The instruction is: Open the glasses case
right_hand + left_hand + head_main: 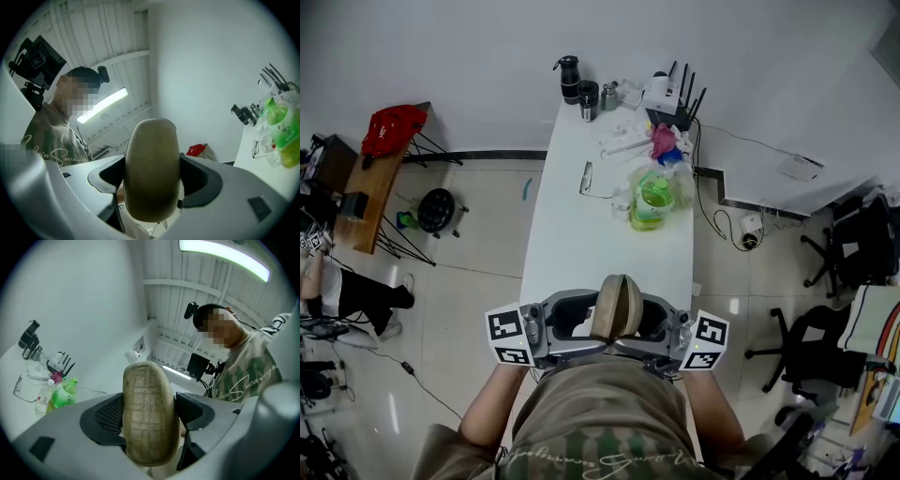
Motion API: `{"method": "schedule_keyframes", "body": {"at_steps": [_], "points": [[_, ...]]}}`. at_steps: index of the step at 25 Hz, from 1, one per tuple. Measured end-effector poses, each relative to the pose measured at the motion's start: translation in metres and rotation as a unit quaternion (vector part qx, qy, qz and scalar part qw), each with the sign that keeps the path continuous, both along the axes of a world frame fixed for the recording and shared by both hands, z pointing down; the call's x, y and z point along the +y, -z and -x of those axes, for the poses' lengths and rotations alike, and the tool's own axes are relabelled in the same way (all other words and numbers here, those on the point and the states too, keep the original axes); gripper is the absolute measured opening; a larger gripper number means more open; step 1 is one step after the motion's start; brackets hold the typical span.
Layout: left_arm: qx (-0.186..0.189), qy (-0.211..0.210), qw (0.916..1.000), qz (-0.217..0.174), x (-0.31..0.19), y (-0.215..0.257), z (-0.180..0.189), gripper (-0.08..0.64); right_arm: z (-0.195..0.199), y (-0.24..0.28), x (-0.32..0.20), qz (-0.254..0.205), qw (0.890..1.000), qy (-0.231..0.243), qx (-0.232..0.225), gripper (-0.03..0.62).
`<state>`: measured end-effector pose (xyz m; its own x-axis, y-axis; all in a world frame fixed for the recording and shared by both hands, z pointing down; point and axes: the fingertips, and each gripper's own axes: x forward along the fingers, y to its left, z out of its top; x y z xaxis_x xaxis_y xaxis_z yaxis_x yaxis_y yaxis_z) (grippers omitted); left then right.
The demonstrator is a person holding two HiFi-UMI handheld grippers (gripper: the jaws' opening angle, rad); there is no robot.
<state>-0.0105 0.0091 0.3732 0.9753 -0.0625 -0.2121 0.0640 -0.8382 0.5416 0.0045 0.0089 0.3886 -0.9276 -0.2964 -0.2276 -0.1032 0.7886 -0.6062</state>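
An olive-tan glasses case (617, 305) stands on end in the air over the near end of the white table (572, 244), between my two grippers, which face each other. My left gripper (596, 323) has its jaws spread wide around the case (150, 413), whose ribbed face fills the gap, and the pads do not visibly press on it. From the other side my right gripper (639, 323) is shut on the case (152, 168), with a dark pad against each edge. The case's lower end is hidden behind the gripper bodies.
Farther up the table lie a pair of glasses (586, 176), a green bottle (652, 197), a pink item, a router (675, 103) and black flasks (572, 80). On the floor are a red bag on a wooden bench (392, 127) at the left and office chairs (806, 347) at the right.
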Motion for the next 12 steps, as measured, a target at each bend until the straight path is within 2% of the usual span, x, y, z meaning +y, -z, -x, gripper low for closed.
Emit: {"method": "schedule_keyframes", "body": {"at_steps": [4,8,10,12], "points": [[0.070,-0.047,0.9951,0.051,0.005,0.014,0.013,0.364,-0.004,0.015,0.009,0.021,0.995,0.044,-0.084,0.368],[0.119,-0.077,0.9880,0.062,0.016,0.023,0.021,0.364,-0.012,0.028,0.018,0.037,0.982,0.082,-0.167,0.368],[0.160,-0.096,0.9781,0.092,0.018,0.028,0.025,0.363,-0.017,0.033,0.020,0.056,0.970,0.102,-0.213,0.368],[0.206,-0.114,0.9642,0.122,0.019,0.034,0.028,0.364,-0.021,0.039,0.022,0.073,0.957,0.119,-0.256,0.368]]}}
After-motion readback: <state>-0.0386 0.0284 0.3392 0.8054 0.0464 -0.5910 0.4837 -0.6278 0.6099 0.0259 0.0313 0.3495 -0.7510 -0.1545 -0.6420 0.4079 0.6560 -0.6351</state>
